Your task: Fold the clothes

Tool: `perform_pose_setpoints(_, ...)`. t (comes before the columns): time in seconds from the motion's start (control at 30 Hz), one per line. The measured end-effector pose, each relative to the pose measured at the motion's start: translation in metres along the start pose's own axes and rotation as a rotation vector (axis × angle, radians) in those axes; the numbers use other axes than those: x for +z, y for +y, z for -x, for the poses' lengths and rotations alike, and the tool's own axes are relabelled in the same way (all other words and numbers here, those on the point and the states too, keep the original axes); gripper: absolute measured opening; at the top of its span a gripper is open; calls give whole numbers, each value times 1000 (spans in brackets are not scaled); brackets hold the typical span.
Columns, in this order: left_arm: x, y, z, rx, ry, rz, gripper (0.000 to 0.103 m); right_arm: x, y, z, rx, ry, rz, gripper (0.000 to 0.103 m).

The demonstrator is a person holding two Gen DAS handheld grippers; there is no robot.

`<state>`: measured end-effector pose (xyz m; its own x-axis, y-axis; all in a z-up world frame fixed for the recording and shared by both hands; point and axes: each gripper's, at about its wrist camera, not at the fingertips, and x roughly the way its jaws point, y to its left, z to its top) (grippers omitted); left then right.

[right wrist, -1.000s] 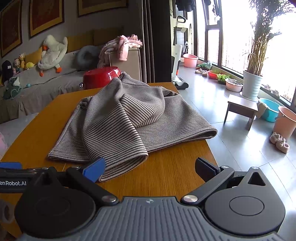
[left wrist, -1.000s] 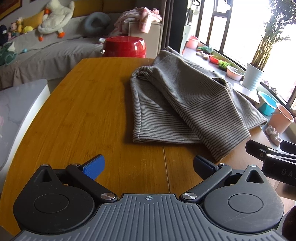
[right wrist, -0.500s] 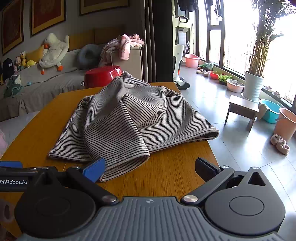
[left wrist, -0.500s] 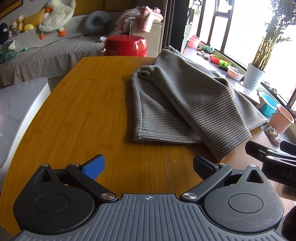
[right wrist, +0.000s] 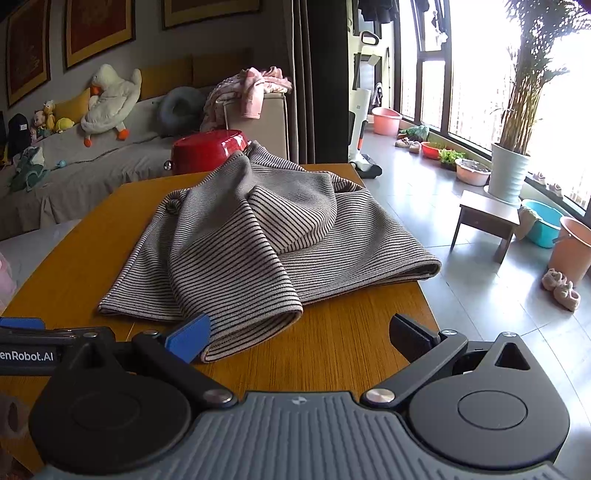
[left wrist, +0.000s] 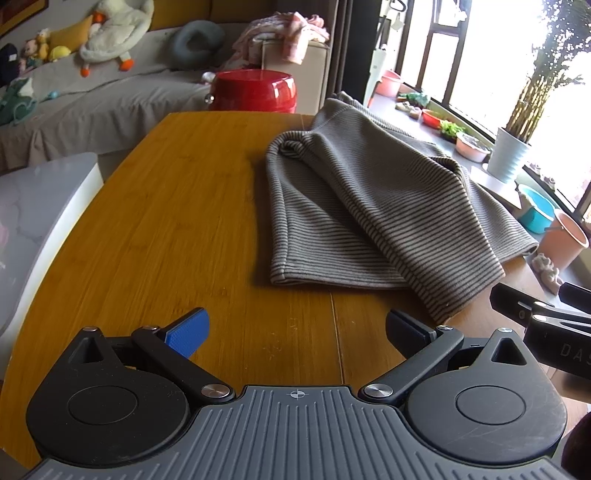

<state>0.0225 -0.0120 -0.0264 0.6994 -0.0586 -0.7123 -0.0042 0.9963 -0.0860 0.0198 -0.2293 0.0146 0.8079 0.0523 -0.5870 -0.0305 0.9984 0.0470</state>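
A grey striped garment lies partly folded on the right half of the wooden table, one layer lapped over another. It also shows in the right wrist view, bunched at the far end. My left gripper is open and empty above the table's near edge, short of the garment's hem. My right gripper is open and empty, its blue left fingertip just over the garment's near corner. The right gripper's fingers show at the right edge of the left wrist view.
A red pot stands beyond the table's far edge. A sofa with plush toys is behind. A white surface sits left of the table. A small stool, buckets and a potted plant stand on the floor at right.
Both grippers have barely moved; the views have shifted slightly. The garment lies as before.
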Motion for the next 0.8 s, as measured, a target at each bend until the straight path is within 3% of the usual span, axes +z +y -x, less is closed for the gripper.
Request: perform_pose_setpoints(0.8,0,1,2,1,-5,-1,103,-3,1,-3,9,9,11,103)
